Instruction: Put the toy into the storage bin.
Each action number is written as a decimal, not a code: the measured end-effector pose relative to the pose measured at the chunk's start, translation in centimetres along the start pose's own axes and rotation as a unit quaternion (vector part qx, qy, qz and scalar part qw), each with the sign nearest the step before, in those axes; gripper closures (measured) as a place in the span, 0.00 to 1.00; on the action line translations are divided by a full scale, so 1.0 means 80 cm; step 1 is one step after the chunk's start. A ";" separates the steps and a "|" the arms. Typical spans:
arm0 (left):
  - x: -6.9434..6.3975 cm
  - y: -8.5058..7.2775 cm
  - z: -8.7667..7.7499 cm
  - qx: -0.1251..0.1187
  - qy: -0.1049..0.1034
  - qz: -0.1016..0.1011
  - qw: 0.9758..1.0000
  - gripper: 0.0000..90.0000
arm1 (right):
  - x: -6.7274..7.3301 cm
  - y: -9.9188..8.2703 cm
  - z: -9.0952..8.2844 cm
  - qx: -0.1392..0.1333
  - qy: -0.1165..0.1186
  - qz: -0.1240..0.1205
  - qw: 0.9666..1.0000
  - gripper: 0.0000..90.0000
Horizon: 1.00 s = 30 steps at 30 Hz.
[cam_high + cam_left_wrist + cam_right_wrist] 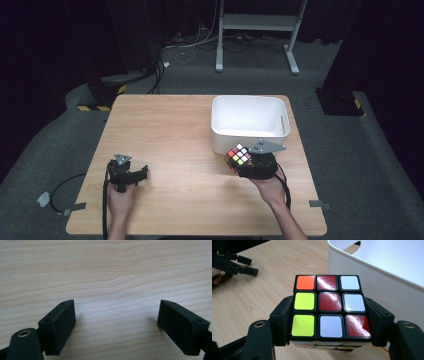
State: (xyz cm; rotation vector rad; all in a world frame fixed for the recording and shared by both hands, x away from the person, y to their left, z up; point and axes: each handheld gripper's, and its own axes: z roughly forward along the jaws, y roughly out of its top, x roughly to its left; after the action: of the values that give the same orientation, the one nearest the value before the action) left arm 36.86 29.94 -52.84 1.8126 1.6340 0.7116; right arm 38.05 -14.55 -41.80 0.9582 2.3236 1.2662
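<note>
Clamped between the two black jaws of the right gripper, low in the right gripper view, sits a puzzle cube; both pads press flat on its sides, and its upper face shows orange, red, white and yellow-green stickers. In the high view that right gripper lies right of centre in the lower half of the frame, with the person's right hand behind it, and the puzzle cube sits just in front of the near wall of a white bin. Whether the cube rests on the table or is lifted off it cannot be told.

At lower left of the high view the left gripper is held by the left hand. In the left gripper view its jaws stand wide apart over bare wood grain of the table, with nothing between them.

Farther up the frame, beyond the table, is grey carpet with loose cables and a white metal stand.
</note>
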 end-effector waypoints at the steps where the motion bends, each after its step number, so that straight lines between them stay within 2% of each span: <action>1: 0.000 0.000 0.000 0.000 0.000 0.000 1.000 0.17 | -0.001 0.001 -0.001 -0.001 -0.001 -0.001 1.000 0.37; 18: 0.000 0.000 0.000 0.000 0.000 0.000 1.000 0.17 | -0.008 0.016 -0.017 0.004 -0.015 -0.005 1.000 0.37; 30: 0.000 0.000 0.000 0.000 0.000 -0.001 1.000 0.17 | -0.011 0.028 -0.025 0.011 -0.007 -0.014 1.000 0.37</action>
State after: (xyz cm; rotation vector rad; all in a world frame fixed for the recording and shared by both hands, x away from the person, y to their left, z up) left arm 36.85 29.94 -52.84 1.8118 1.6350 0.7105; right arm 38.50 -15.55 -38.87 0.9357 2.3372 1.2206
